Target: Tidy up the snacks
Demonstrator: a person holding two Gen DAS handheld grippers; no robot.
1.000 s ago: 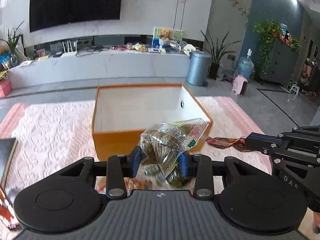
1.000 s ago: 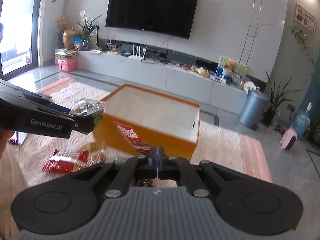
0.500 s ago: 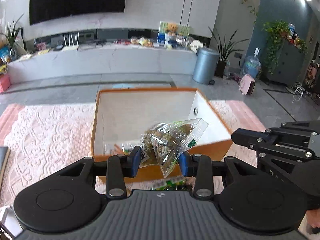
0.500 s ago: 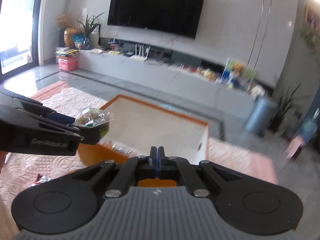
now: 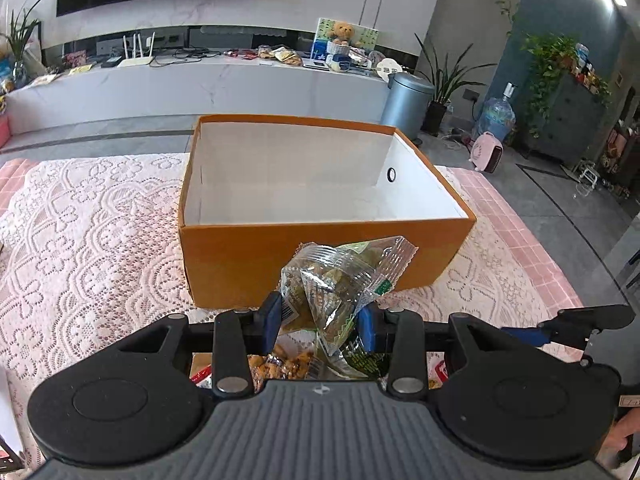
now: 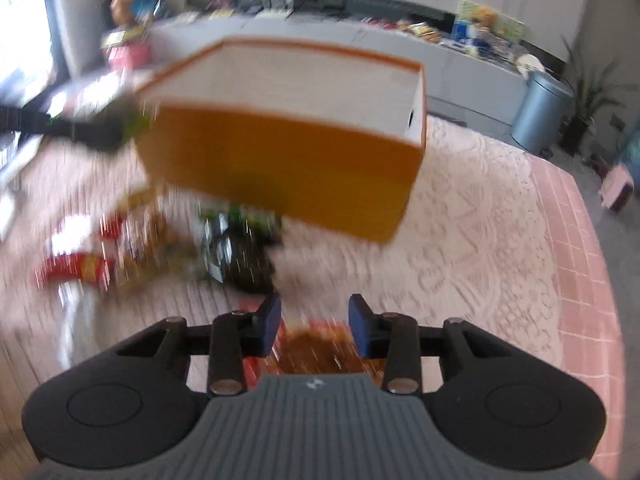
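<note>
My left gripper (image 5: 318,326) has its fingers clamped on a clear snack bag (image 5: 340,280), held just in front of the orange box (image 5: 320,244) on the lace-covered desk (image 5: 92,240). My right gripper (image 6: 314,326) has just been opening its fingers, nothing between them, above a blurred red packet (image 6: 316,348) near the loose snacks (image 6: 160,252)

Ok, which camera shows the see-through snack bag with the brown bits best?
The left wrist view. The crinkly clear plastic snack bag sits sharp and close there, pinched between the left tongs, in front of the orange cardboard box. The right wrist view is blurry, with only a greenish smudge by the box's left corner.
</note>
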